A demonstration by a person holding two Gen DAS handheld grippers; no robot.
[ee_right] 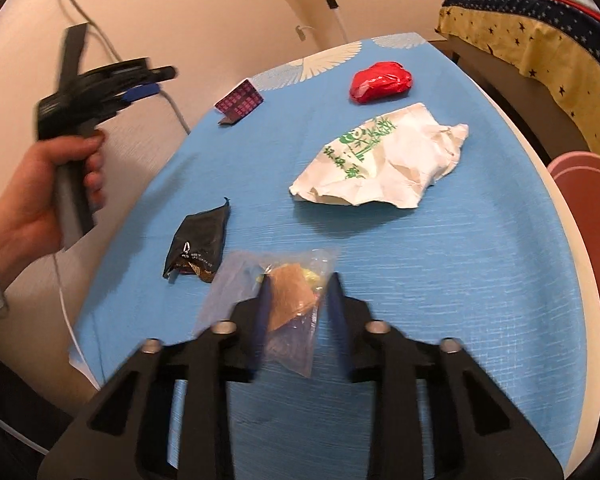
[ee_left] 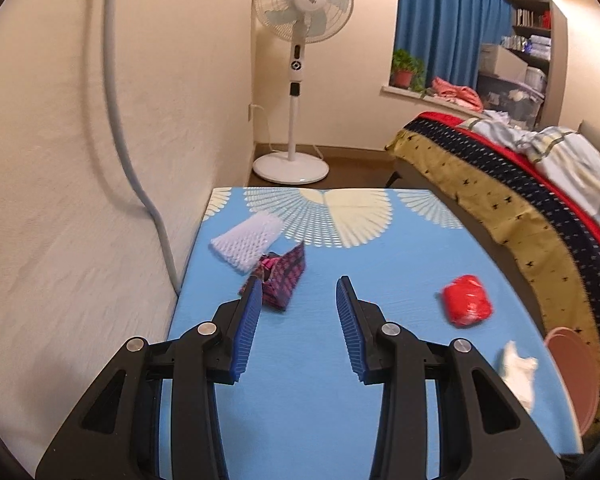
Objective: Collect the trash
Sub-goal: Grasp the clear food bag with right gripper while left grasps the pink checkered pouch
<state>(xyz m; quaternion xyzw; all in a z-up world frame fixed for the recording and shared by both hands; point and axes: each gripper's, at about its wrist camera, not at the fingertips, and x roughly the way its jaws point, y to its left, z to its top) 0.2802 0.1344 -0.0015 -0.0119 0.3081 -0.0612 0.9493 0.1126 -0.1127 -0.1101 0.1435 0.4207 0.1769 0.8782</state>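
Left wrist view first: your left gripper hangs over the blue table with its jaws apart and nothing between them. Just past its left finger sits a small folded carton, dark with a pink pattern, standing like a tent. Touching the carton's far side is a white foam net, a mesh sleeve lying flat. To the right, well apart from both, lies a red bag, shiny and balled up. A crumpled white tissue lies near the table's right edge, beside a pink bin. A fan stands beyond the table, a bed to the right.

Right wrist view: your right gripper has a clear plastic bag between its fingers, crinkled, with something tan and yellow inside. Whether the pads press on it you cannot tell from the blur. Left of it lies a black wrapper, torn open at its near end. Farther out rests a crumpled white paper bag with green print, then the red bag and the carton. Your left hand grips the left gripper at the table's left edge; the pink bin is at the right.
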